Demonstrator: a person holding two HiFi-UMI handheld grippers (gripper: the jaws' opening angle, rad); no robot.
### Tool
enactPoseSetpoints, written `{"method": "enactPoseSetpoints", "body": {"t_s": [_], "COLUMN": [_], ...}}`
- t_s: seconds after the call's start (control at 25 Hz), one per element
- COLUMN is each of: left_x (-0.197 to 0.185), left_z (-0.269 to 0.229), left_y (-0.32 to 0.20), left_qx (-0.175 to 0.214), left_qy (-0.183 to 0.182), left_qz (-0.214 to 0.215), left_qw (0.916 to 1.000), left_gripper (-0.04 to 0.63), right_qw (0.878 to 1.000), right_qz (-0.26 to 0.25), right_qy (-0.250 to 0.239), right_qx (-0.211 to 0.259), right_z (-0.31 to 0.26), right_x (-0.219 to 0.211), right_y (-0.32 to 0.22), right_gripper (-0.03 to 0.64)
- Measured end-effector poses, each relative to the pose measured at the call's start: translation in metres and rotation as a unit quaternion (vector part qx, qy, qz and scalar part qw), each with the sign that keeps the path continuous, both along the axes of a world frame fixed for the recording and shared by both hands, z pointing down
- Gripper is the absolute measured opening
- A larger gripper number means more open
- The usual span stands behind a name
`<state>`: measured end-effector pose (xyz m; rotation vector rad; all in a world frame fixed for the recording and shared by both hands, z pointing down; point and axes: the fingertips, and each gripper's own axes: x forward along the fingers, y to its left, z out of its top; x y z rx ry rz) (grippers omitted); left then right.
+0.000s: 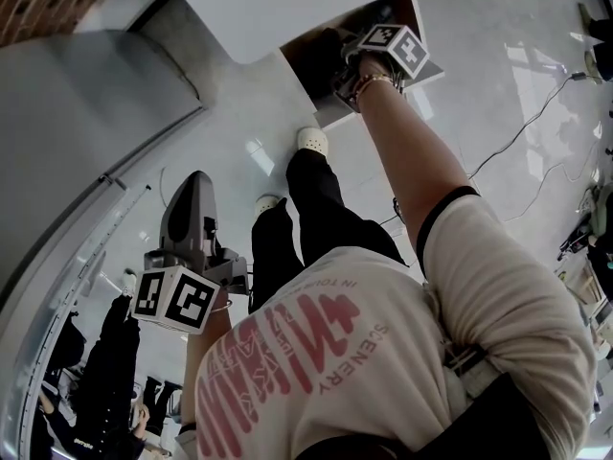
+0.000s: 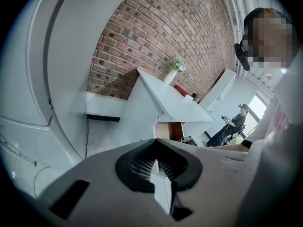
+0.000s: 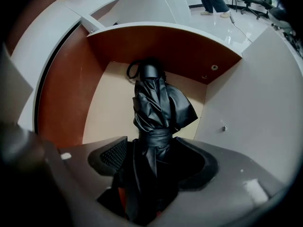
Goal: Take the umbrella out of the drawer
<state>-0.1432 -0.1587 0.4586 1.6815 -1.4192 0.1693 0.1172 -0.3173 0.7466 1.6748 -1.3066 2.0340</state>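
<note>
Head view looks down; right gripper view closely faces the same drawer.

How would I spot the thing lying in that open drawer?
Find the white counter and the open drawer low on it, with reddish-brown walls and a pale floor. Inside lies a folded umbrella, strapped round its middle, with a loop at its far end. It is the one black, crumpled shape against the bare boards.

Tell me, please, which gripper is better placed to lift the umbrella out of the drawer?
Right. The right gripper is down in the drawer with the umbrella between its open jaws, ready to close. The left gripper is shut, empty and well away from the drawer.
</note>
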Motion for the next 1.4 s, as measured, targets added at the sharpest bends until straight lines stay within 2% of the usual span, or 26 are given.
{"method": "enactPoseSetpoints", "body": {"t_s": [0.48, 0.84, 1.4], "left_x": [0.003, 0.0, 0.003], "left_z": [0.001, 0.02, 0.025], "left_y": [-0.002, 0.004, -0.004], "left_qx": [-0.007, -0.02, -0.013], "left_qy": [-0.001, 0.007, 0.007], "left_qz": [-0.009, -0.015, -0.006], "left_qw": [0.9999, 0.9997, 0.9999], "left_gripper": [0.003, 0.003, 0.003], "right_qw": [1.0, 1.0, 1.0], "right_qz": [0.027, 0.013, 0.011], "right_qy": [0.004, 0.014, 0.02], "right_qx": [-0.001, -0.008, -0.006], "right_z": [0.01, 0.027, 0.034], "right_x": [0.002, -0.008, -0.01], "right_y": [-0.006, -0.007, -0.012], "right_gripper": [0.339, 0.345, 0.347]}}
